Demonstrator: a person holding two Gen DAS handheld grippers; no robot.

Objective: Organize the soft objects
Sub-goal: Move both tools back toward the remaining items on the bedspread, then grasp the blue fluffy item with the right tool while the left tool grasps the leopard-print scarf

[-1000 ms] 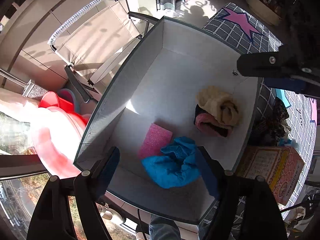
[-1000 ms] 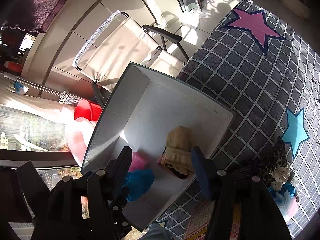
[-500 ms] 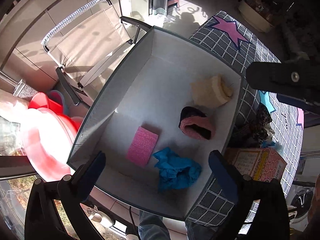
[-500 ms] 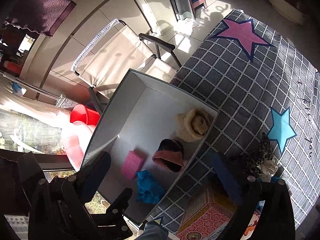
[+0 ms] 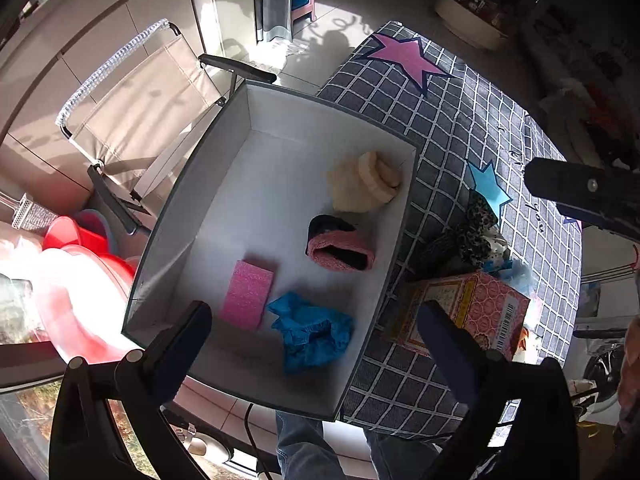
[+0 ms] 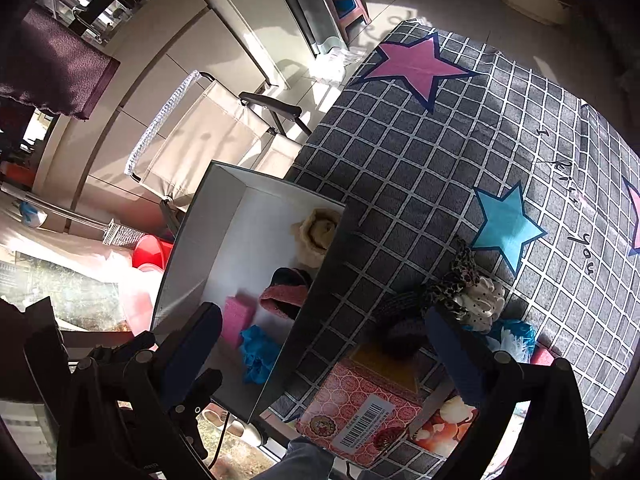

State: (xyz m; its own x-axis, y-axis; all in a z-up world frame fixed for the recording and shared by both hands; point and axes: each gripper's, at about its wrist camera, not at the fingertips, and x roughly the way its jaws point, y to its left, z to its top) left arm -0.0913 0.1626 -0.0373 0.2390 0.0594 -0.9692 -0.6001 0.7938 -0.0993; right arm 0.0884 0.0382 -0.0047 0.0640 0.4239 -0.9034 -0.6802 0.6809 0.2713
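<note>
In the left wrist view, the left gripper (image 5: 316, 336) hangs above a grey box (image 5: 200, 184) with a white inside; its jaws have just been opening and now stand wide apart with nothing clamped between them. On the box floor lie a blue cloth (image 5: 312, 332), a pink sponge (image 5: 248, 300) just beside it, a pink-and-black sock (image 5: 340, 246) and a cream knit piece (image 5: 364, 188) near the far right wall. A pink carton (image 5: 472, 308) sits right of the box on a checked cloth (image 5: 452, 128).

In the right wrist view, the right gripper (image 6: 324, 344) also has just been opening and gapes wide, empty, over the box edge and the carton. A pile of soft things (image 6: 460, 288) lies on the checked cloth near a blue star (image 6: 506, 226).
</note>
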